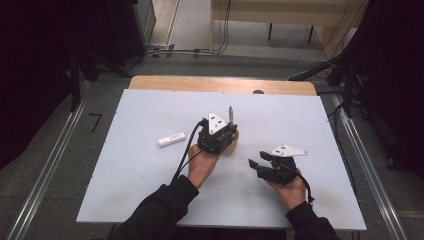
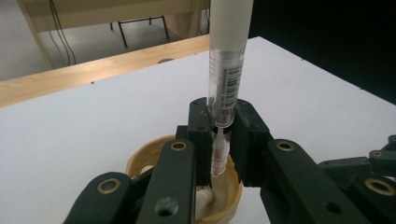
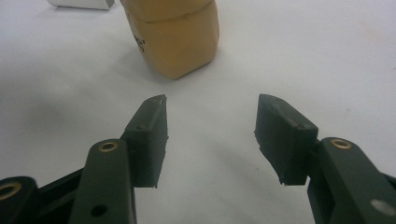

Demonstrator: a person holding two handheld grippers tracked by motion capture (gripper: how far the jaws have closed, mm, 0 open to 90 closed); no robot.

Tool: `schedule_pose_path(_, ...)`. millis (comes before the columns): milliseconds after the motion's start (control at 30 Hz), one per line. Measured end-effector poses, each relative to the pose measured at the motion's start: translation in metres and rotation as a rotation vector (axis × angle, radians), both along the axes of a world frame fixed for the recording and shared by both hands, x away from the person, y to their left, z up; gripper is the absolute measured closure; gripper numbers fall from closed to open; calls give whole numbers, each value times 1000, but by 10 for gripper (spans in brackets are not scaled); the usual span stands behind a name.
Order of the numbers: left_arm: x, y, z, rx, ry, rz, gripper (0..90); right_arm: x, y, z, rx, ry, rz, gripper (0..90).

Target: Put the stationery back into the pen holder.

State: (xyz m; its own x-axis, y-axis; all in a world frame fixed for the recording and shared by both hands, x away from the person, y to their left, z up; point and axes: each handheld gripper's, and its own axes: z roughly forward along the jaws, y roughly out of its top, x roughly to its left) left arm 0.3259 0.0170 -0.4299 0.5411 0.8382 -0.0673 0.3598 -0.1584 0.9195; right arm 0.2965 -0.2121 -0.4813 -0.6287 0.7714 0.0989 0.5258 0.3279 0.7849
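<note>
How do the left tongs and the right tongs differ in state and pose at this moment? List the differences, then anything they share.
1. The left tongs are shut on a pen; the right tongs stand open with nothing between them.
2. The left tongs hold the pen upright over a tan cup; the right tongs lie low over the white table, pointing toward that cup.

Shared: both are black, hand-held, and carry a grey three-cornered plate.
</note>
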Motion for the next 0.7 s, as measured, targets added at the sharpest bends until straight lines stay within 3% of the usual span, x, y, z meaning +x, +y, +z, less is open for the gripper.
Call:
schedule_pose_path(200, -3, -4, -2, 60, -34, 11, 774, 0, 1, 0, -1, -2, 4, 426)
schedule_pose_path(267, -3, -5, -2, 55, -31, 7, 730, -1, 1, 0, 0, -1, 2, 426)
schedule_pose_path(700, -7, -3, 1, 34, -28, -22, 652, 0, 0, 0, 7, -2, 0, 428)
